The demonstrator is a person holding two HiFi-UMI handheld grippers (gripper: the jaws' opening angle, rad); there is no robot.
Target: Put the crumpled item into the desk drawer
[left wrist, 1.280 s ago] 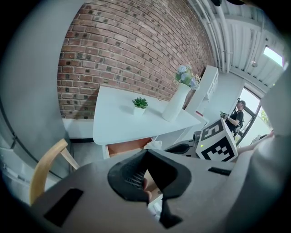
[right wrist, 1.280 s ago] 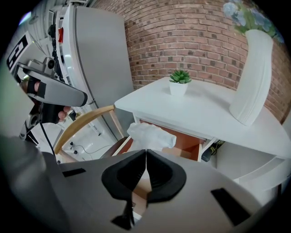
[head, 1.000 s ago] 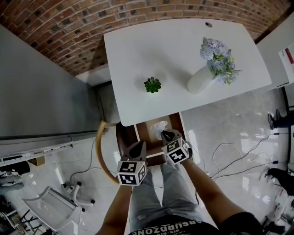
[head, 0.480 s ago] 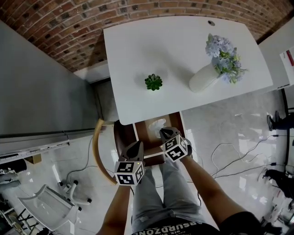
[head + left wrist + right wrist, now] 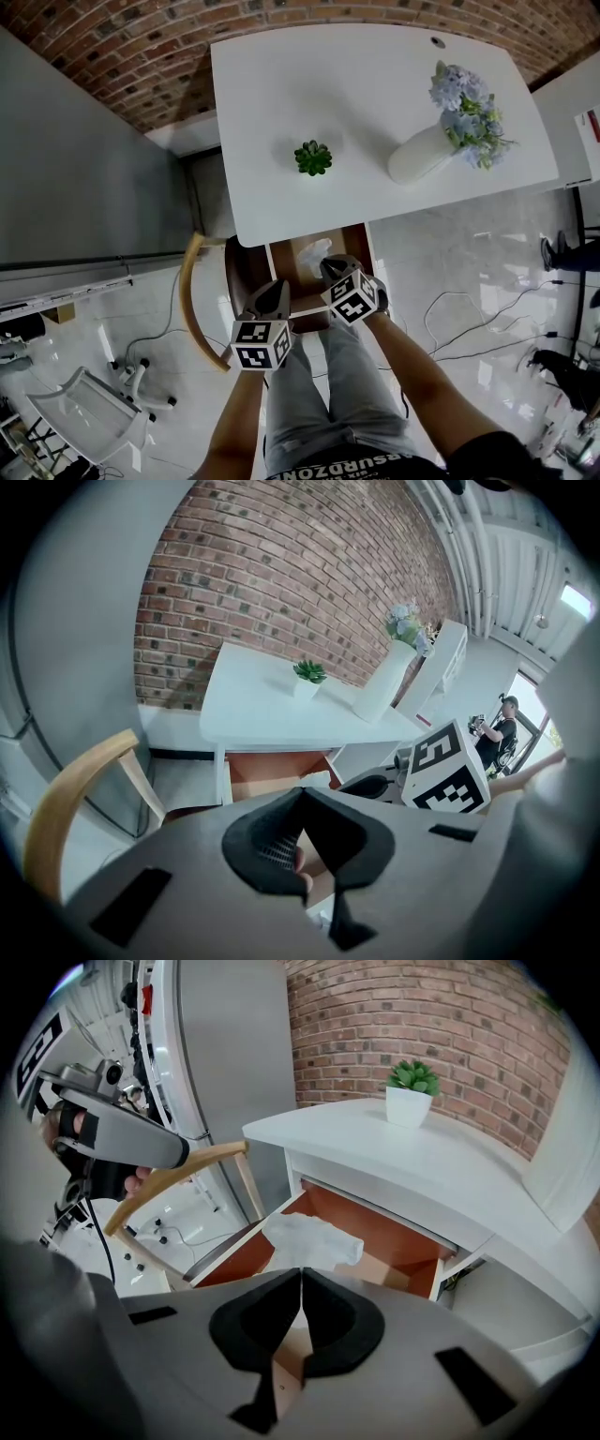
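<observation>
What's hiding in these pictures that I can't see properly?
- Back of the brown wooden drawer: head view, the white desk top covers it.
- Lower edge of the crumpled white item: right gripper view, the right gripper blocks it.
- Tall white vase: right gripper view, cut off by the edge.
- Distant person: left gripper view, too small.

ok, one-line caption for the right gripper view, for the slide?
Right gripper, jaws shut and empty, facing the crumpled white item lying in the open desk drawer.

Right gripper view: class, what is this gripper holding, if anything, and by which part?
Nothing is held. The right gripper has its jaws together with nothing between them; the crumpled white item lies in the open drawer beyond them.
</observation>
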